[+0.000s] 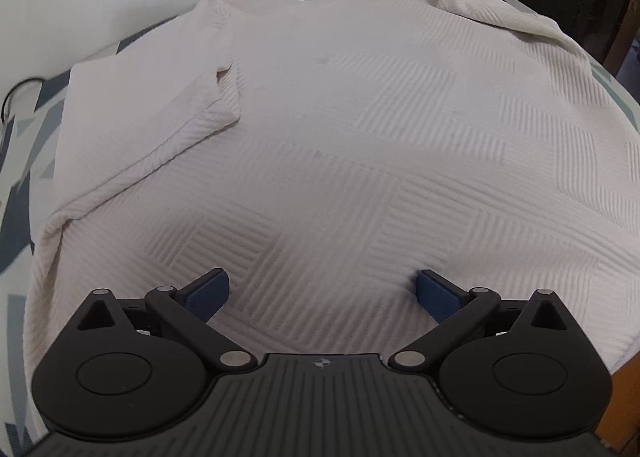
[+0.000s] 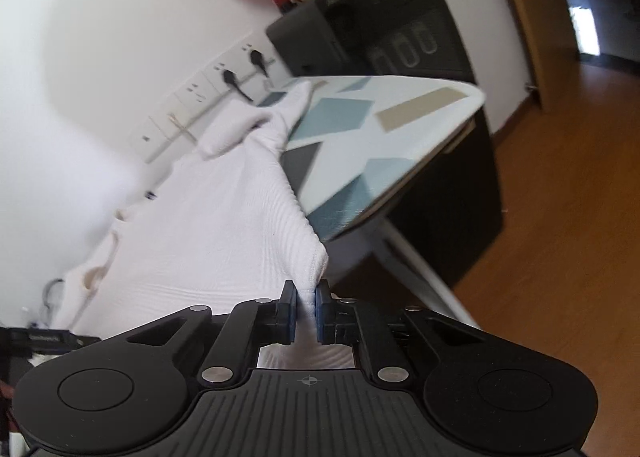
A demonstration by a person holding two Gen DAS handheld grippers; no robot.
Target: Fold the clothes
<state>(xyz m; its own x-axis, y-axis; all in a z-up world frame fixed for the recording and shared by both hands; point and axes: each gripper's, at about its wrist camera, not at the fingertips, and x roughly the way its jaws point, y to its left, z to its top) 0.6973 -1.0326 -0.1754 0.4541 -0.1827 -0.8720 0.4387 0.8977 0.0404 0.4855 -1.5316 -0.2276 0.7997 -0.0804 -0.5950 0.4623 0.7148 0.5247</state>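
A white ribbed T-shirt [image 1: 340, 129] lies spread across the patterned ironing board [image 2: 380, 137], its collar toward the wall and one sleeve folded in over the body. The left gripper [image 1: 322, 293] hovers over the shirt's lower part, fingers wide apart and holding nothing. The right gripper [image 2: 307, 313] is clamped on what seems, through blur, a bottom corner of the shirt, lifted off the board's edge.

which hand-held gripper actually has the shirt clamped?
The right hand-held gripper: its pads pinch the white shirt corner. The left hand-held gripper is open above the fabric.
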